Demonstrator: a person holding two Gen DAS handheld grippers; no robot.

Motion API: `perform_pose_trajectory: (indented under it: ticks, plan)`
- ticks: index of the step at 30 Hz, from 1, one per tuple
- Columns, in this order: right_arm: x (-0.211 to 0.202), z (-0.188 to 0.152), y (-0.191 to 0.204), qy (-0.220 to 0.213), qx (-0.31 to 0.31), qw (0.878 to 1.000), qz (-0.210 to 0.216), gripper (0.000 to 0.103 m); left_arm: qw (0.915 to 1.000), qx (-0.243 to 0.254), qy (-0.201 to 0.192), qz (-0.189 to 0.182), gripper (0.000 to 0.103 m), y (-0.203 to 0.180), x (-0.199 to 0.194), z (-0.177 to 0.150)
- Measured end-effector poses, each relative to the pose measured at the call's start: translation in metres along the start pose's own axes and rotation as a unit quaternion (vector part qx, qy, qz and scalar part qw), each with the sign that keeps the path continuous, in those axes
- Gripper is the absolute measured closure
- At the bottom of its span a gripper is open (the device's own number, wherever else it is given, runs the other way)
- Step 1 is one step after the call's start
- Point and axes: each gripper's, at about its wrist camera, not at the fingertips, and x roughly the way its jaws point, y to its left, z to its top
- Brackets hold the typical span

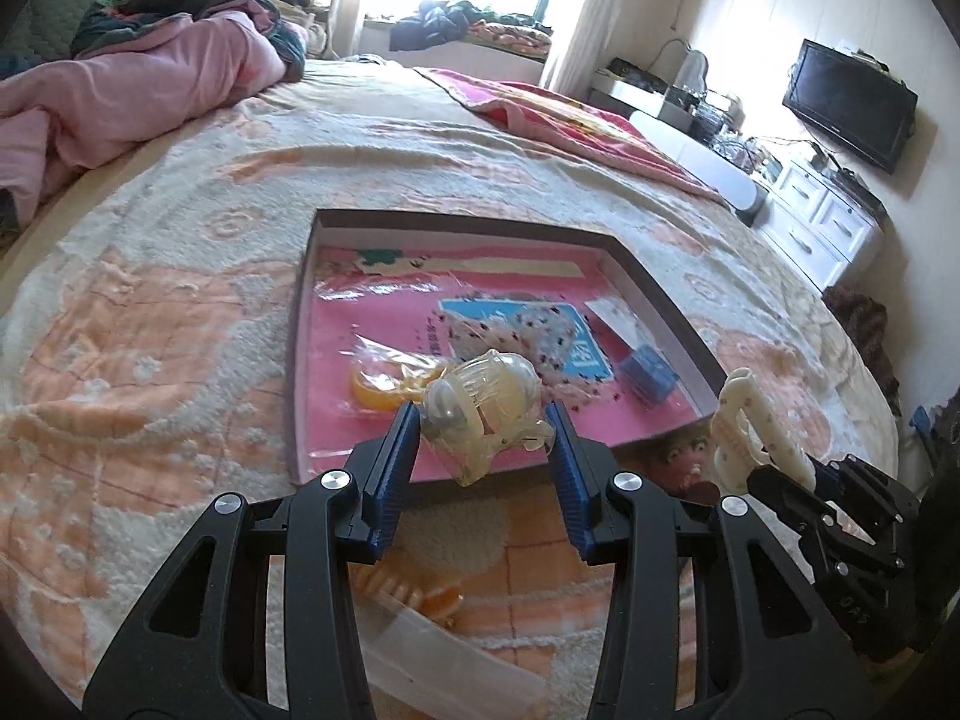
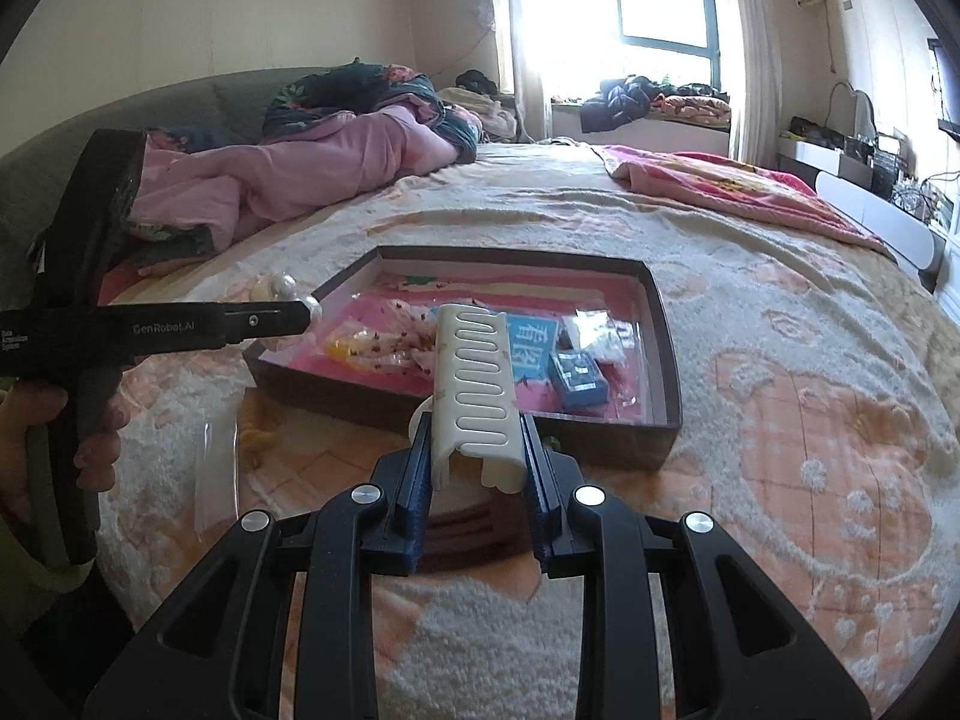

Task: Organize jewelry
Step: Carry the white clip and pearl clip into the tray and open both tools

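My left gripper [image 1: 483, 420] is shut on a translucent cream claw clip with pearls [image 1: 480, 402] and holds it above the near edge of a shallow brown box with a pink lining [image 1: 660, 294]. My right gripper [image 2: 477, 438] is shut on a white plastic comb-style hair clip [image 2: 474, 378], held upright just in front of the box [image 2: 666, 324]. From the left wrist, the right gripper [image 1: 765, 471] and its white clip [image 1: 747, 420] show beside the box's right corner. From the right wrist, the left gripper [image 2: 303, 315] shows side on, with the pearl clip [image 2: 282, 287] at its tip.
Inside the box lie an orange piece in a clear bag [image 1: 384, 387], a blue printed card [image 1: 576, 354] and a small blue case [image 2: 579, 381]. A clear plastic bag [image 2: 216, 468] and an orange comb [image 1: 420, 594] lie on the bedspread. Pink quilts lie behind.
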Motion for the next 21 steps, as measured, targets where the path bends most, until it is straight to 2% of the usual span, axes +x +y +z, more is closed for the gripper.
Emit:
perform_pose_trajectory:
  ticks: [11,21]
  plan:
    - [0.017,0.023,0.002,-0.006,-0.017,1.000,-0.002,0.078,0.9997,-0.009,-0.008,0.020,0.069,0.011,0.010,0.010]
    - [0.034,0.043,-0.019,-0.012,-0.010,1.000,-0.018,0.078,0.9997,-0.008,-0.005,0.021,0.069,0.009,0.025,0.020]
